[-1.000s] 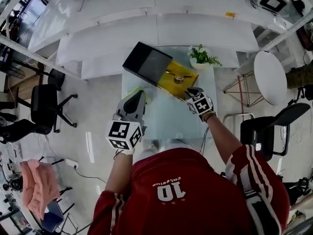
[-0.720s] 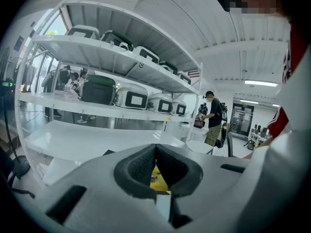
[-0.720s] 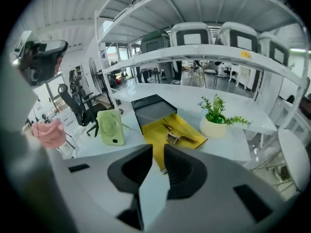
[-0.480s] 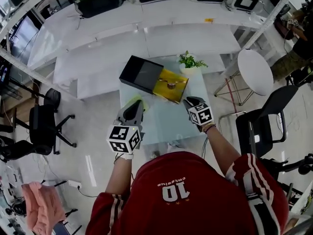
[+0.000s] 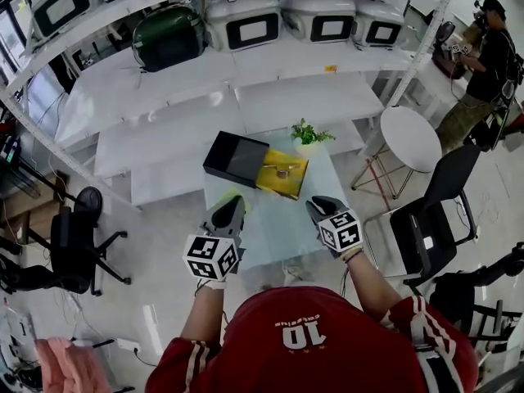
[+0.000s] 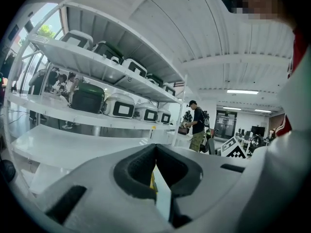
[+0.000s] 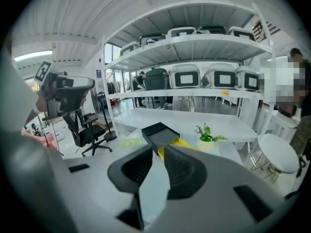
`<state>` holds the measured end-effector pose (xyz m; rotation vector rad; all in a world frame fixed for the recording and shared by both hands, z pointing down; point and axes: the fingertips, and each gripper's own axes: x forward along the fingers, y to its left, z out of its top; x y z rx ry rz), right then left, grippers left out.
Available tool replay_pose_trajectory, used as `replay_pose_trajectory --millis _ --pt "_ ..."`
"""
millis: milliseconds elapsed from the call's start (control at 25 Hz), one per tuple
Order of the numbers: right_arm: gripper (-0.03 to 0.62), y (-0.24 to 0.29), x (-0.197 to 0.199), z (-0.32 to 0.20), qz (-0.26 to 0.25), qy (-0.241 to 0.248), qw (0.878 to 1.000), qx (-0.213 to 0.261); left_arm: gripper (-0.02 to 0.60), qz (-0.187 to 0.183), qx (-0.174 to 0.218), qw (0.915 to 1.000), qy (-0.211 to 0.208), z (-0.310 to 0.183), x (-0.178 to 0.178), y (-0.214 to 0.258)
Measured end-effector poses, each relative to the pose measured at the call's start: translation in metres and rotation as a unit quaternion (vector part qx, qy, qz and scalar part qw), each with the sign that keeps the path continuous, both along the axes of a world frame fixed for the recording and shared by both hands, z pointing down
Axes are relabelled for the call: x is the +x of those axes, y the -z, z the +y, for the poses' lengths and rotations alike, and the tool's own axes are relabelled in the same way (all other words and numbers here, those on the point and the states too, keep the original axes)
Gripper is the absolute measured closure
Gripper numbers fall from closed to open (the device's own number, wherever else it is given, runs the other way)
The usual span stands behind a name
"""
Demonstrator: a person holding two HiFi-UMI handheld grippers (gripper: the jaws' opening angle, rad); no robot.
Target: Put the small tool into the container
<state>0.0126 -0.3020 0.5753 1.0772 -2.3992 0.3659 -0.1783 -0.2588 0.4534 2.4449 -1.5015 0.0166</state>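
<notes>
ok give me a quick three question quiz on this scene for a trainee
1. True or false: the tool lies on the yellow tray.
2. What stands on the table beside the tray? A. plant B. mug C. lamp
3. Fill in: the left gripper has its jaws ____.

Key: 1 true; 2 A; 3 shut
</notes>
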Motion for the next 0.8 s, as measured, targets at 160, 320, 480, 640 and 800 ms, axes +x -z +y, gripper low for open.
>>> replay_pose_trajectory --millis 160,320,480,640,800 --pt "0.516 0.031 -0.008 0.027 -0.013 -0.007 0.999 0.032 0.584 0.024 0.022 0.9992 -0.022 0.019 0.002 0.022" --pt "0.515 0.057 -0.016 0.054 -0.018 -0.008 0.998 0.059 0.584 0.018 0.050 0.9979 -0.037 0.037 0.001 0.042" --pt "0.516 0.083 -0.021 0.073 -0.032 -0.013 0.996 0.081 0.584 -0.012 0.074 0.9963 -0.043 0.051 -0.001 0.053" --pt "0.516 0.121 -0.030 0.080 -0.058 -0.012 0.992 0.113 0.586 -0.013 0.092 0.9948 -0.042 0.060 -0.010 0.067" --pt "0.516 0.162 -0.036 0.081 -0.083 -0.013 0.985 0.149 0.586 -0.007 0.114 0.9929 -0.033 0.062 -0.022 0.084"
